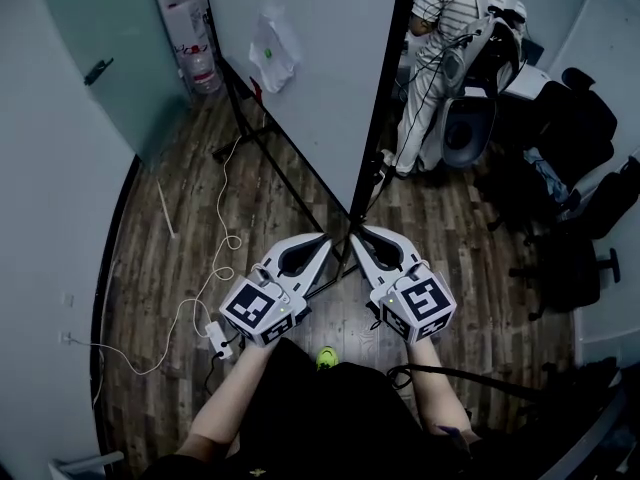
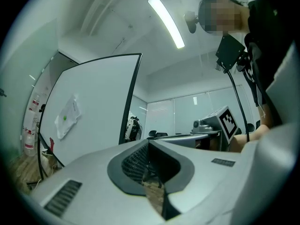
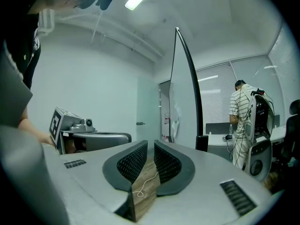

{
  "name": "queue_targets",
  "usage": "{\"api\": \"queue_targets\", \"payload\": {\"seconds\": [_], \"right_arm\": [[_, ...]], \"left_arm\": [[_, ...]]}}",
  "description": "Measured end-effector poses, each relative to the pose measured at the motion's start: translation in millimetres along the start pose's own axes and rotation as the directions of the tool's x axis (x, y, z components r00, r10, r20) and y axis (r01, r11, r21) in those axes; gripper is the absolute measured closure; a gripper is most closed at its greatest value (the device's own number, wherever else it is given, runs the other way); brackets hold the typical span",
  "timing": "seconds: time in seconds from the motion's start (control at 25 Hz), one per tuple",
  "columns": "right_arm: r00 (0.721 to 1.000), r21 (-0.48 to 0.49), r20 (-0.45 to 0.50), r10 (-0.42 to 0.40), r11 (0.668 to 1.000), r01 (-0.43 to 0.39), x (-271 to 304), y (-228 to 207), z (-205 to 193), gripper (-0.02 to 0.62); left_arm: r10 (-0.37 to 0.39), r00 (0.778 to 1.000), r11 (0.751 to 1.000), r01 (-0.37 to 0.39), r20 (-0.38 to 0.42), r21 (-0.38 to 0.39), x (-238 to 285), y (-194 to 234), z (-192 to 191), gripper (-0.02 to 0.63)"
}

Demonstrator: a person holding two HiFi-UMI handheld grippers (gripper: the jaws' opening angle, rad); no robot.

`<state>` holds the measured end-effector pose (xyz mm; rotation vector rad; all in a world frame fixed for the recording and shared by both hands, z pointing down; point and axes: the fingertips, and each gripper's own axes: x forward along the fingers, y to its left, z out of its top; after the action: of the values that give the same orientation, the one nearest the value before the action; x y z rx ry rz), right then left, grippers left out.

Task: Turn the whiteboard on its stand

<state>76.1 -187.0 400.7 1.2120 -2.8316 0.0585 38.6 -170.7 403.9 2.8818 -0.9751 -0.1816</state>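
The whiteboard [image 1: 320,68] stands on a black wheeled stand [image 1: 268,146], seen from above with its near black edge toward me. A clear sleeve with paper [image 1: 273,48] hangs on its left face. My left gripper [image 1: 326,240] is shut and empty, its tip just left of that near edge. My right gripper [image 1: 356,240] is beside it, just right of the edge, with only a thin slit between its jaws and nothing in them. The left gripper [image 2: 149,142] view shows the board's [image 2: 93,111] face. In the right gripper [image 3: 150,143] view the board [image 3: 183,102] appears edge-on.
A person in a striped shirt [image 1: 440,28] stands behind the board by a desk. Black office chairs [image 1: 580,198] crowd the right. A white cable and power strip [image 1: 215,333] lie on the wood floor at left. Water bottles [image 1: 195,28] stand beside a glass wall [image 1: 90,58].
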Motion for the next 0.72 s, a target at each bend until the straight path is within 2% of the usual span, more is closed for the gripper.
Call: {"api": "queue_targets", "payload": {"seconds": [0.24,0.36,0.44,0.72], "right_arm": [[0.999,-0.011,0.015,-0.040,0.999,0.040,18.6,-24.7,10.9,0.551],[0.997,-0.021,0.024,-0.075,0.997,0.075,25.9,-37.5,18.9,0.534],[0.995,-0.026,0.027,-0.101,0.994,0.102,30.9,-47.1,23.2,0.515],[0.985,-0.069,0.036,-0.169,0.983,0.172,46.6,-75.5,40.0,0.438]], "left_arm": [[-0.020,1.000,0.999,0.020,-0.010,0.025,20.8,20.7,6.5,0.588],[-0.027,1.000,0.999,0.028,-0.007,0.025,29.1,30.4,8.6,0.550],[-0.032,0.999,0.999,0.033,-0.011,0.031,34.7,36.5,11.5,0.515],[-0.061,0.998,0.998,0.061,-0.002,0.034,50.3,57.3,21.0,0.472]]}}
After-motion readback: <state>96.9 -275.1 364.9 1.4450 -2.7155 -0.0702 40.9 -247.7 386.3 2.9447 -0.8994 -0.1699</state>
